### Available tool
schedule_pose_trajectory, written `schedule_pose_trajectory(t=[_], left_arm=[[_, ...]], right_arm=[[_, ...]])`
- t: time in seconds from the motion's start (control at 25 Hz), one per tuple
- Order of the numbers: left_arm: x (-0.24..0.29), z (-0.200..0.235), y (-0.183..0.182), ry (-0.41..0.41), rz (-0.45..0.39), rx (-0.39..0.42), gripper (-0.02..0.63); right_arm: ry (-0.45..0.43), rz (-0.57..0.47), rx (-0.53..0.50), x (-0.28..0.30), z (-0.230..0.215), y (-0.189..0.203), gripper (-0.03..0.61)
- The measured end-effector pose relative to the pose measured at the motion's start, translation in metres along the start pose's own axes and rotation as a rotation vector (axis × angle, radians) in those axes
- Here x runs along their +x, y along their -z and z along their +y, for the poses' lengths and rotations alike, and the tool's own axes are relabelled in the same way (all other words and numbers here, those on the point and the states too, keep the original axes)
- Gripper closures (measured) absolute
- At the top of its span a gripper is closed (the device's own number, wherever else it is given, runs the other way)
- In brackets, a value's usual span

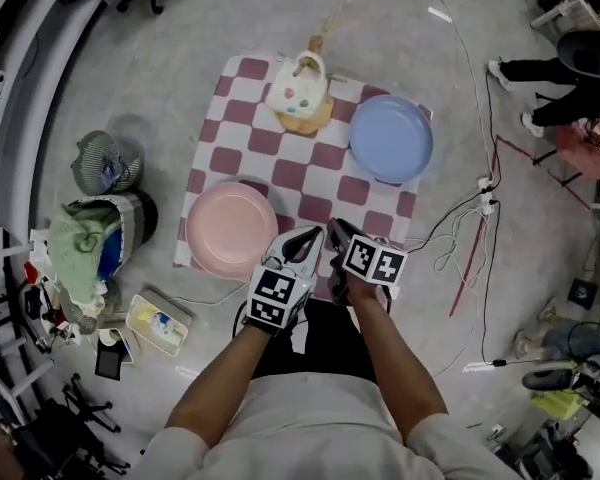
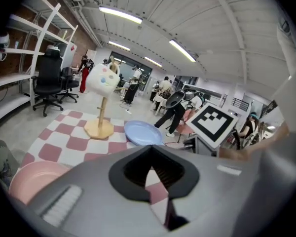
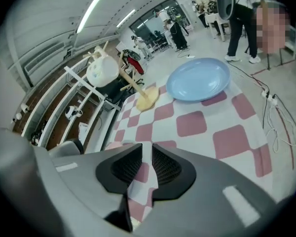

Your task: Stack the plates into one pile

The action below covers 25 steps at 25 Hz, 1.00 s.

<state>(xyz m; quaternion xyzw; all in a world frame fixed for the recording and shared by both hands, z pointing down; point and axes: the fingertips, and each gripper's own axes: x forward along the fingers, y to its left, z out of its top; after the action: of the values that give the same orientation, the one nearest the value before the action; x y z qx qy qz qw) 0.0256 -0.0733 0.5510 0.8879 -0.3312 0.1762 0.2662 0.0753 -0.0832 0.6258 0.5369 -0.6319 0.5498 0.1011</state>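
Observation:
A pink plate (image 1: 232,230) lies on the front left of a pink-and-white checked mat (image 1: 310,183) on the floor. A blue plate (image 1: 391,138) lies at the mat's back right corner. In the left gripper view the pink plate (image 2: 29,179) is low at the left and the blue plate (image 2: 143,132) is ahead. The right gripper view shows the blue plate (image 3: 198,80) far ahead. My left gripper (image 1: 313,235) (image 2: 150,162) and right gripper (image 1: 336,231) (image 3: 151,157) hover side by side over the mat's front edge, both shut and holding nothing.
A wooden mug stand (image 1: 305,116) carrying a white mug (image 1: 297,86) stands at the mat's back middle. Left of the mat are a cap (image 1: 105,161), a bin with green cloth (image 1: 95,238) and a small box (image 1: 158,321). Cables and a power strip (image 1: 487,196) run at the right.

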Motion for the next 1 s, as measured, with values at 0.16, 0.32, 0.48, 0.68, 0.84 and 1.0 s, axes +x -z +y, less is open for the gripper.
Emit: schedule_pose_trajectory(t=[0.16, 0.32, 0.48, 0.68, 0.84, 1.0], left_arm=[[0.037, -0.024, -0.018, 0.057, 0.02, 0.026, 0.607], [0.069, -0.043, -0.031, 0.095, 0.037, 0.051, 0.607], [0.098, -0.054, -0.039, 0.117, 0.061, 0.067, 0.607], [0.133, -0.065, -0.044, 0.143, 0.09, 0.072, 0.607], [0.155, -0.07, -0.044, 0.156, 0.107, 0.075, 0.607], [0.173, -0.069, -0.036, 0.156, 0.132, 0.085, 0.607]], right_arm=[[0.024, -0.059, 0.072, -0.017, -0.035, -0.032, 0.534], [0.038, -0.114, 0.153, -0.028, -0.07, -0.057, 0.555], [0.036, -0.156, 0.232, -0.032, -0.098, -0.077, 0.568], [0.047, -0.175, 0.331, -0.026, -0.135, -0.093, 0.568], [0.055, -0.183, 0.378, -0.018, -0.157, -0.102, 0.568], [0.06, -0.196, 0.409, -0.011, -0.173, -0.109, 0.568]])
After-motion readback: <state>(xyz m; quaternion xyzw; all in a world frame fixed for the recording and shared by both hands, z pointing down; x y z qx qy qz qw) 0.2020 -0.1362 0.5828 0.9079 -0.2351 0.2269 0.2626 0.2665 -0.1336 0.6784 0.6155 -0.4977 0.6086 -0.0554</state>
